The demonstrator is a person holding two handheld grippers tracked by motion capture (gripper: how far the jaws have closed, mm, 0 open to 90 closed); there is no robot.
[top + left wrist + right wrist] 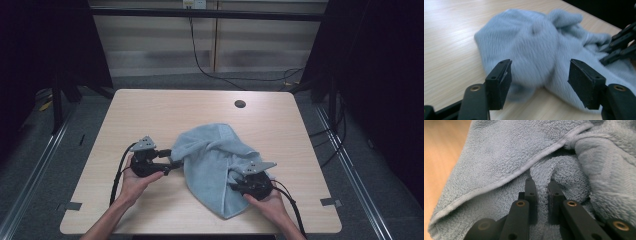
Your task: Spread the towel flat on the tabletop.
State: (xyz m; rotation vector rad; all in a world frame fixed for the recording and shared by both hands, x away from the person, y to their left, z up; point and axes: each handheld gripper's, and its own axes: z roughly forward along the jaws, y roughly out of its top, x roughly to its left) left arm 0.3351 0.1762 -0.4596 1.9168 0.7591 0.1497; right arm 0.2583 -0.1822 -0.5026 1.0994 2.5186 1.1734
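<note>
Right gripper [541,195] pinches a towel [506,152] fold; my open left gripper [540,85] should bite the edge just ahead.

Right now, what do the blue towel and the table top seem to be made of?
Towel: looks like terry cloth, probably cotton, matte; small loops and a flat woven hem show in the right gripper view. Table top: light wood-grain surface, smooth, perhaps laminate; fine straight grain lines, slight sheen.
</note>
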